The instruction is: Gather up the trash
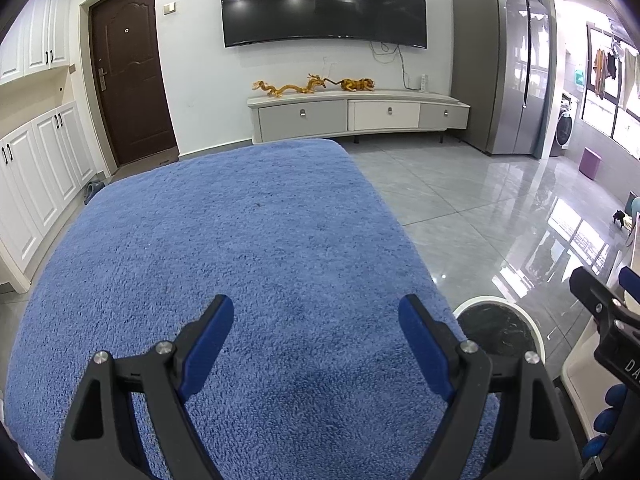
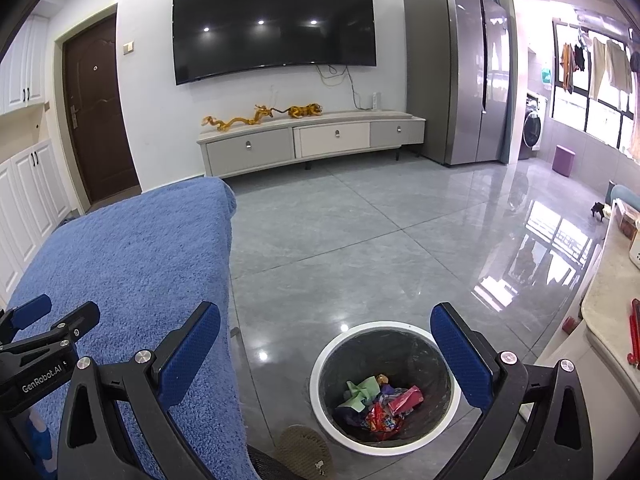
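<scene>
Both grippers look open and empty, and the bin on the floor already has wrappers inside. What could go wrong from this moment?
1. The trash bin stands on the floor close beside the blue towel, whose edge hangs down. Either gripper could catch the cloth and drag it.
2. The right gripper hangs open above the bin; lowered carelessly, it might knock the white rim.
3. The left gripper hovers open over bare towel. No trash shows there, so a grab might pinch only fabric.

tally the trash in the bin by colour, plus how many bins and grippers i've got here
Red wrappers: 2
Green paper: 1
Dark purple wrapper: 1, others may be hidden
Trash bin: 1
Grippers, jaws open: 2, left gripper, right gripper
Total: 7
</scene>
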